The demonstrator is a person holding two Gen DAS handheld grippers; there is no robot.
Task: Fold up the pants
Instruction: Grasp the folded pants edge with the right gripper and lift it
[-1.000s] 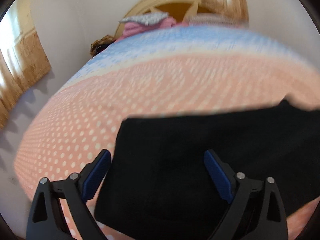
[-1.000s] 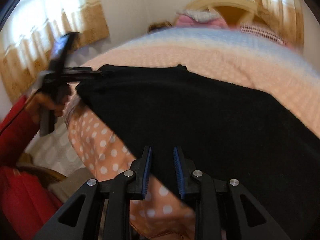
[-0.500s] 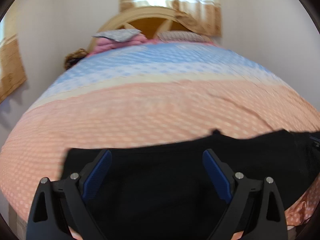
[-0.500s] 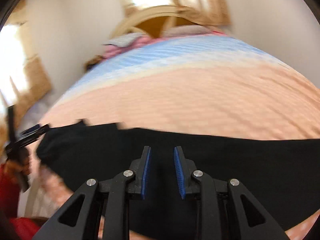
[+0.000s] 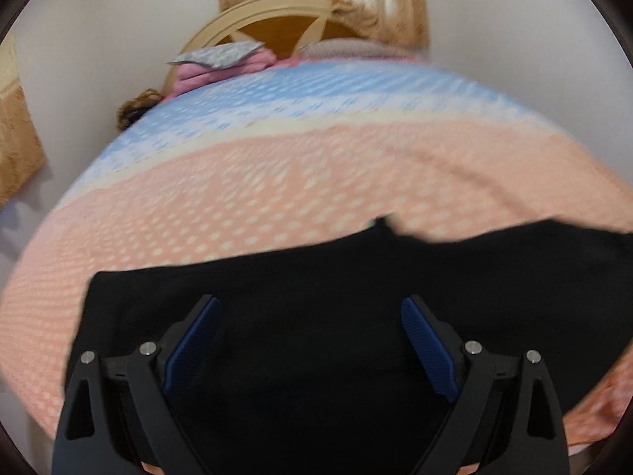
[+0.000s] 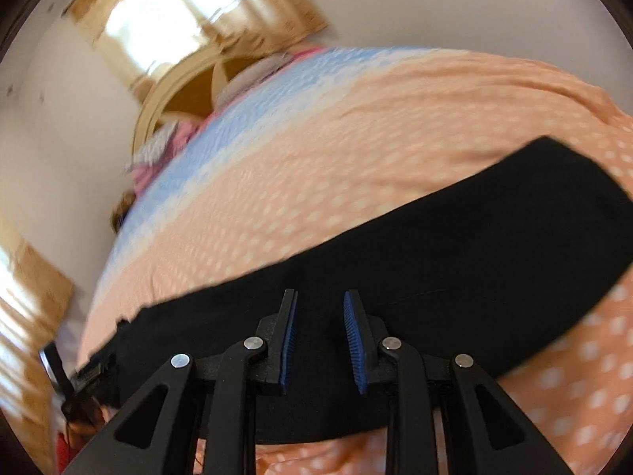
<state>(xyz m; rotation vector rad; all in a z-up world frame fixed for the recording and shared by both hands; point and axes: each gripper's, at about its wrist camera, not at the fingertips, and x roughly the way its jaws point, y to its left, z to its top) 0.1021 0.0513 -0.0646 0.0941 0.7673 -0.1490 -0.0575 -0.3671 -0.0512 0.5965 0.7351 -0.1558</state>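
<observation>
While the pants (image 5: 316,316) lie spread as a long black band across the near edge of the bed (image 5: 300,182), both hand-held grippers hang above them, pointing down at the cloth. Seen from the left wrist, the left hand-held gripper (image 5: 310,350) has its jaws wide apart, with nothing between the blue pads (image 5: 190,352) but the dark fabric lying below; whether the pads touch it cannot be told. One end of the pants shows to the left of this gripper, and the cloth runs off to the right edge of the view.

From the right wrist, the right hand-held gripper (image 6: 320,340) stands over the middle of the pants (image 6: 474,277), its jaws a narrow gap apart and opening, with no cloth pinched between them. The band slants up to the right, ending in a rounded edge on the orange dotted bedspread (image 6: 356,158). At the lower left, the left hand-held gripper (image 6: 75,380) sits at the other end of the pants.
</observation>
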